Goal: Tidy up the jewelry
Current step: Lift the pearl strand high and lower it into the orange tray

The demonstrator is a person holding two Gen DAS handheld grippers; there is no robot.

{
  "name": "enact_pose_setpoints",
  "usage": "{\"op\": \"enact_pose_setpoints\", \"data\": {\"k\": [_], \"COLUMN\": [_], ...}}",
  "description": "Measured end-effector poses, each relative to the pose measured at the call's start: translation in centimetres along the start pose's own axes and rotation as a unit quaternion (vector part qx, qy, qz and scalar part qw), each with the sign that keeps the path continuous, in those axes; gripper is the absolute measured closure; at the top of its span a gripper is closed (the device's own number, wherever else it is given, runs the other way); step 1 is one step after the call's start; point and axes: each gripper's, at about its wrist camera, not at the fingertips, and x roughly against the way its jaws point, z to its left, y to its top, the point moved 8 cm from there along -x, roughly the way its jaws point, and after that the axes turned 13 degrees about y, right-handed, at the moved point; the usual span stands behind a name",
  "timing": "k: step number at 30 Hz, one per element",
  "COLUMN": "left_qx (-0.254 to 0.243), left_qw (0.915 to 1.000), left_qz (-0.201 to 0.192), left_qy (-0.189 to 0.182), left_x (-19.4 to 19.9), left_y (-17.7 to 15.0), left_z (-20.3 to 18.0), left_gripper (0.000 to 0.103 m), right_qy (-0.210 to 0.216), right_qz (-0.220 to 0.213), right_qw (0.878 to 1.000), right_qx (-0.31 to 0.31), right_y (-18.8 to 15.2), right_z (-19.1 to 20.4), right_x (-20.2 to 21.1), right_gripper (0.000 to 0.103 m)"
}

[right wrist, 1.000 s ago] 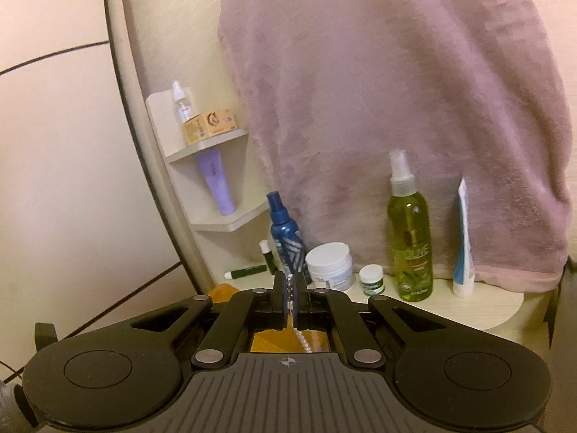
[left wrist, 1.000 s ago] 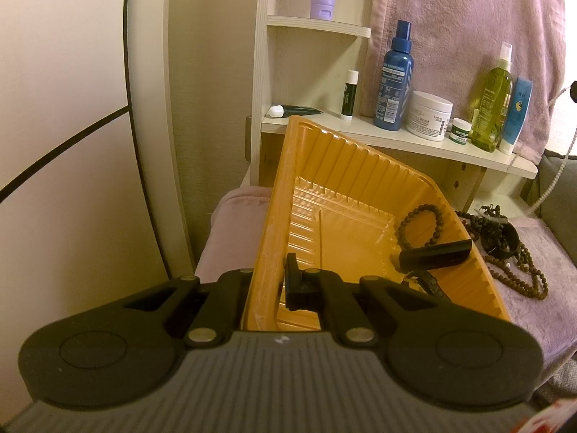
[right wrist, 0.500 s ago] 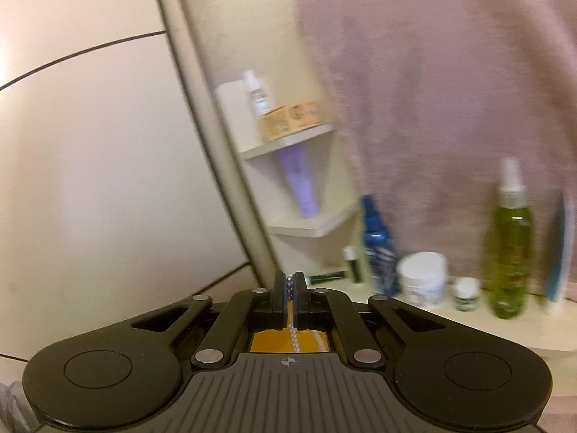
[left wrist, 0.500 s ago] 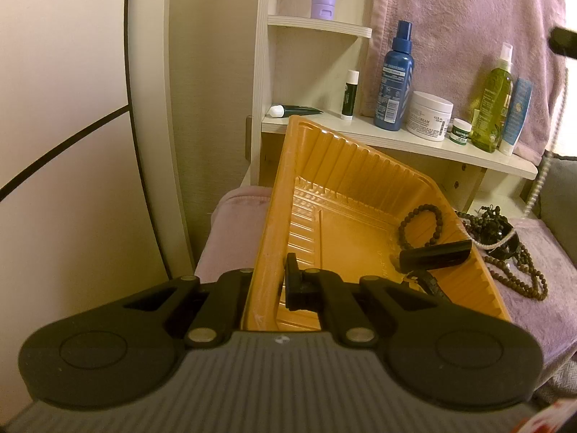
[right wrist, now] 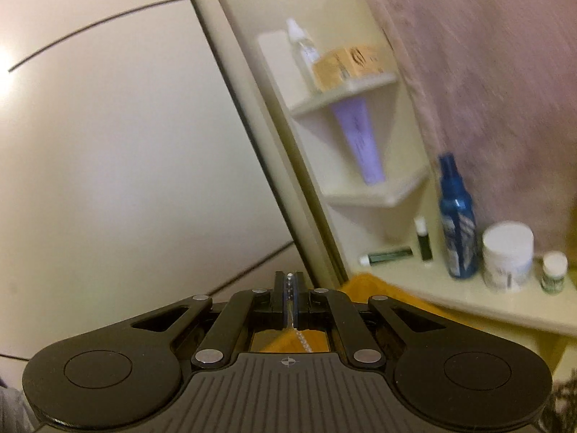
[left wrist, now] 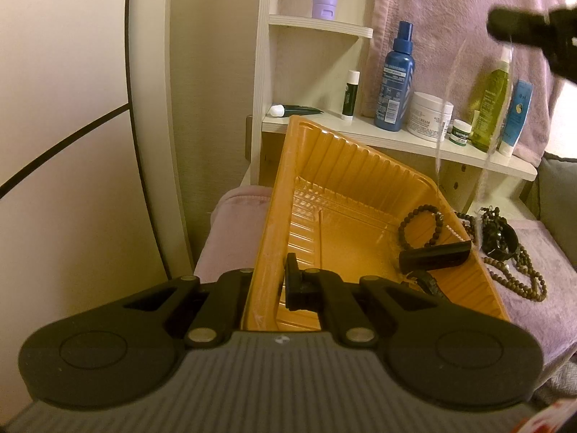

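Note:
My left gripper [left wrist: 268, 281] is shut on the near wall of the orange tray [left wrist: 346, 176] and holds it tilted. In the tray lie a dark bead bracelet [left wrist: 420, 225] and a black box-like piece [left wrist: 434, 254]. My right gripper [right wrist: 288, 283] is shut on a pale bead necklace [right wrist: 301, 339]. In the left wrist view it shows at the top right [left wrist: 505, 29], with the necklace [left wrist: 441, 126] hanging blurred down over the tray's right side. A pile of brown bead strands [left wrist: 512, 263] lies on the mauve cloth right of the tray.
A white shelf [left wrist: 396, 140] behind the tray holds a blue spray bottle [left wrist: 396, 79], a white jar [left wrist: 429, 115], a green bottle [left wrist: 492, 108] and small tubes. A mauve towel [left wrist: 450, 7] hangs behind. A white curved panel [left wrist: 151, 108] stands at the left.
My right gripper has swung left and up with the necklace, which now dangles over the tray's right part. The left gripper and tray have not moved.

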Motion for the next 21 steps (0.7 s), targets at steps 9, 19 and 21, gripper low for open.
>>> {"op": "enact_pose_setpoints", "data": {"k": [9,19,21], "left_qx": [0.002,0.003,0.003], "left_qw": [1.0,1.0,1.0], "left_qz": [0.0,0.0,0.001], "left_qy": [-0.001,0.0,0.0], "left_x": [0.0,0.0,-0.1], "left_y": [0.0,-0.1,-0.1], "left_z": [0.0,0.1,0.1], "left_gripper": [0.099,0.099,0.099], "right_qy": [0.015,-0.036,-0.052], "right_qz": [-0.034,0.084,0.099], "right_qw": [0.999,0.995,0.992], "right_qx": [0.014,-0.042,-0.055], "right_y": [2.7,-3.6,-5.3], "right_z": [1.3,-2.7,-3.8], "right_x": [0.8,-2.2,-2.4], "right_gripper": [0.1,0.1,0.1]}}
